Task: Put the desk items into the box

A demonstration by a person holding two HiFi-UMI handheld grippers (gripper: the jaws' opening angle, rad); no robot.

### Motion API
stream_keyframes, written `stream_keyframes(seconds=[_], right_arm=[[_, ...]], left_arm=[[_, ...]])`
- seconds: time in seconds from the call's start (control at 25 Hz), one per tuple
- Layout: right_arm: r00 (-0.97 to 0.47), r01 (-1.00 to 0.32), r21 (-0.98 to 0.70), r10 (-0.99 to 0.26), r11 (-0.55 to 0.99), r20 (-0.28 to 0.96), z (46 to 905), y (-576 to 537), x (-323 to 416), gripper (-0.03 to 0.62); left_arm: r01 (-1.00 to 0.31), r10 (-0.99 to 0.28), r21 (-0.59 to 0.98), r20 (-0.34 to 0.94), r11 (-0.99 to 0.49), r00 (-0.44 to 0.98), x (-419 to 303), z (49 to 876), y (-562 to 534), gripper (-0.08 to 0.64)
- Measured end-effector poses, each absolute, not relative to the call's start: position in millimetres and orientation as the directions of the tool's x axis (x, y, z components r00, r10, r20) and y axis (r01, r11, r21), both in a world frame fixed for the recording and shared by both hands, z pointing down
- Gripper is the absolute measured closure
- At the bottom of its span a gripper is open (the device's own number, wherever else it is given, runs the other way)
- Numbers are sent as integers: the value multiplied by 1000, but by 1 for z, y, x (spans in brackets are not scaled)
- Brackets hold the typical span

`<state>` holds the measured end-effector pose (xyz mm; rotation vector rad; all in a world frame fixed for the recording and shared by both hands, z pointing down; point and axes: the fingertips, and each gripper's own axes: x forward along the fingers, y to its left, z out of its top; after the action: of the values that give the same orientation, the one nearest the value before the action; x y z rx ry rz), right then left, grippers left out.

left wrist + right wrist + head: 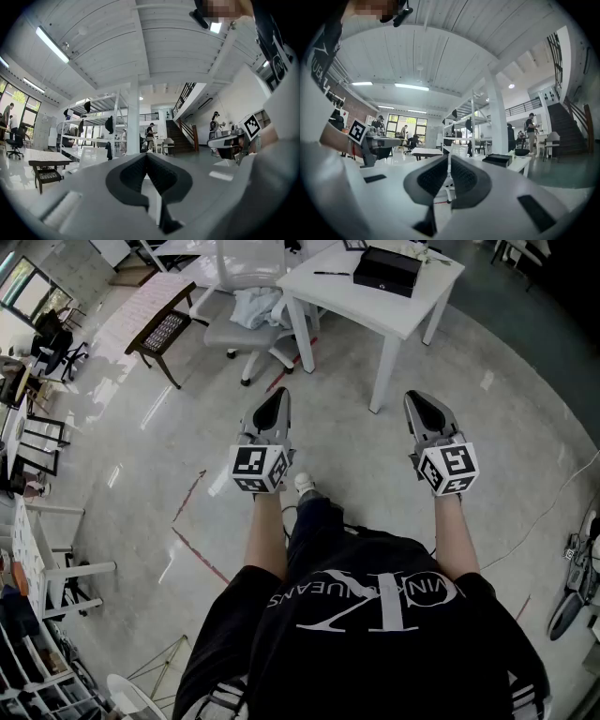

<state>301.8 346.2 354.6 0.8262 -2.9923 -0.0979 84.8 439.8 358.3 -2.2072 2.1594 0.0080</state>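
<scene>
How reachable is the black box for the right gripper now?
Probably not yet: the right gripper hangs over the floor, well short of the white desk bearing the black box.

You are holding a grey left gripper point(279, 396) and grey right gripper point(413, 399), both bearing black-and-white square markers point(260, 470), and wearing a black, white-lettered shirt point(375, 643); a black box point(386, 271) is sitting on a white table point(405, 315).

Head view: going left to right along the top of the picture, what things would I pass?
Wooden bench → white office chair → black pen → black box; the last two lie on the white table.
</scene>
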Motion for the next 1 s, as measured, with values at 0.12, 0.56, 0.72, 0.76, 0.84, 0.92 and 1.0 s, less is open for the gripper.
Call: stream_keyframes(seconds=[0.12, 0.56, 0.72, 0.76, 0.84, 0.92, 1.0], right_arm=[[-859, -509, 70, -512, 858, 19, 356, 334, 297, 563], [-846, -528, 69, -531, 847, 41, 365, 296, 276, 563], [-836, -543, 68, -546, 837, 50, 371, 274, 257, 561], [-835, -544, 69, -547, 837, 52, 373, 269, 252, 561], [-835, -542, 76, -547, 837, 61, 375, 256, 240, 561], [-832, -545, 75, -550, 835, 70, 376, 242, 228, 561], [-826, -555, 67, -559, 829, 78, 377, 229, 220, 561]], left_arm=[[-999, -999, -29, -45, -20, 21, 79, 359, 427, 571], [-999, -999, -6, -35, -35, 35, 53, 366, 386, 571], [-999, -998, -2, -24, -50, 50, 37, 371, 362, 571], [-999, -998, -1, -22, -53, 53, 32, 373, 356, 571], [-998, -998, 4, -20, -55, 55, 21, 376, 342, 571], [-998, -998, 14, -12, -55, 55, 8, 379, 328, 571], [-998, -998, 22, 0, -62, 62, -2, 381, 314, 571]])
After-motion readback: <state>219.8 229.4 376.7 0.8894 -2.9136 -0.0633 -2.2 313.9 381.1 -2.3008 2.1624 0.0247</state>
